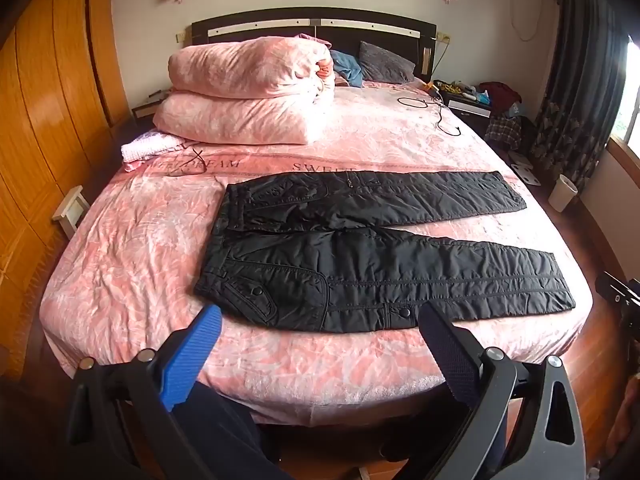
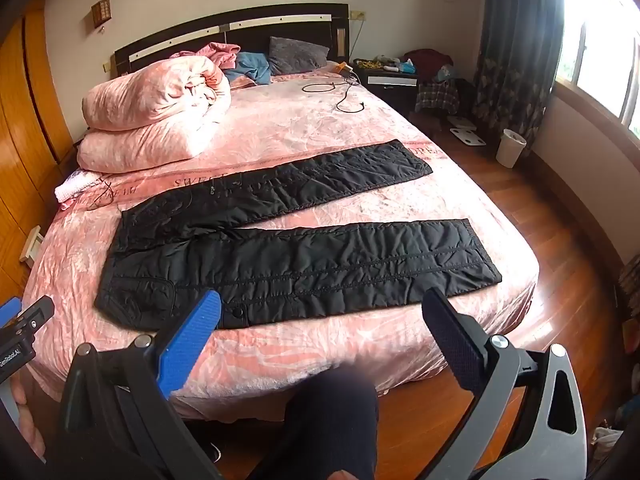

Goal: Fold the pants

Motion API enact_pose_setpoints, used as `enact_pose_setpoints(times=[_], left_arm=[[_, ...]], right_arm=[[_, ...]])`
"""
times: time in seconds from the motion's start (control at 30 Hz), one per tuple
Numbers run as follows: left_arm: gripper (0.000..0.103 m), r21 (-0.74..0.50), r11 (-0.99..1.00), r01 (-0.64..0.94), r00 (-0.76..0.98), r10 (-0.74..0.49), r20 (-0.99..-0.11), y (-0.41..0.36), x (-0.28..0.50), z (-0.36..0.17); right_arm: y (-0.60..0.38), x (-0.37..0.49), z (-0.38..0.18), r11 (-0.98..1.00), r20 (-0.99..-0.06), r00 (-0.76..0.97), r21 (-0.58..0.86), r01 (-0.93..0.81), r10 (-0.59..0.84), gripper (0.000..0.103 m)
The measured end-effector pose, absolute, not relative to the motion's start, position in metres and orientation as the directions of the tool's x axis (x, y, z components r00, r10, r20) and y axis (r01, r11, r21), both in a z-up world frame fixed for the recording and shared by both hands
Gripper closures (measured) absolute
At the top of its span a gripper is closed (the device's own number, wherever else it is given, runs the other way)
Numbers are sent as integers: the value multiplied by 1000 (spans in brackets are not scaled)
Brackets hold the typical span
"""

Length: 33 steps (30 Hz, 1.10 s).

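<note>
Nearest the lens: the left gripper point(image 1: 320, 312), jaws spread fully apart, nothing between them, one blue finger and one black finger hanging above the near edge of the bed. The right gripper point(image 2: 322, 296) is likewise released and empty, poised over the same edge, with its blue finger in line with the near hem of the garment. A dark-clothed leg point(image 2: 332, 420) of the person shows below it.

Bed point(image 1: 120, 272): large, covered in a pink patterned sheet, dark headboard point(image 1: 312, 26) against the far wall.

Pants point(image 1: 360, 256): black, quilted, laid flat across the near half of the bed. Waist to the left, both legs running to the right and parted in a narrow V. The near leg lies close to the bed's front edge. Snap buttons visible on pocket flap and side seam. Neither gripper touches the fabric.

Folded pink duvet point(image 1: 248, 92): stacked at the far left of the bed, well apart from the pants.

Grey pillow point(image 1: 384, 64) and blue cloth point(image 1: 348, 66): at the headboard.

Black cable point(image 1: 436, 112): loose on the sheet, far right.

White bin point(image 1: 562, 196): on the wooden floor beside the curtain.
</note>
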State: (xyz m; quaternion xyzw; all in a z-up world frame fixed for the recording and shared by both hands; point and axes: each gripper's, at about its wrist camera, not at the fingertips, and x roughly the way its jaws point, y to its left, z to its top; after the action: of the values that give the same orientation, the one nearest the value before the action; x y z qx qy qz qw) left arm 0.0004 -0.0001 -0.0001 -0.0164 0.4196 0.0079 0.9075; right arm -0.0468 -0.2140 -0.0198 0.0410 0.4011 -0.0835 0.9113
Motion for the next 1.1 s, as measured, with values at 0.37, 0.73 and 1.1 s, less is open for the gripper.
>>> enact_pose_setpoints(times=[0.37, 0.73, 1.1], left_arm=[[4, -24, 999, -23, 654, -4, -757, 6, -1, 1], [4, -24, 999, -29, 655, 1, -756, 0, -1, 2], [4, -24, 999, -25, 654, -1, -756, -1, 0, 2]], right_arm=[[-214, -46, -21, 982, -738, 663, 2, 189, -126, 2], [-214, -46, -21, 983, -737, 665, 4, 186, -123, 2], [-218, -45, -21, 982, -740, 661, 2, 188, -125, 2]])
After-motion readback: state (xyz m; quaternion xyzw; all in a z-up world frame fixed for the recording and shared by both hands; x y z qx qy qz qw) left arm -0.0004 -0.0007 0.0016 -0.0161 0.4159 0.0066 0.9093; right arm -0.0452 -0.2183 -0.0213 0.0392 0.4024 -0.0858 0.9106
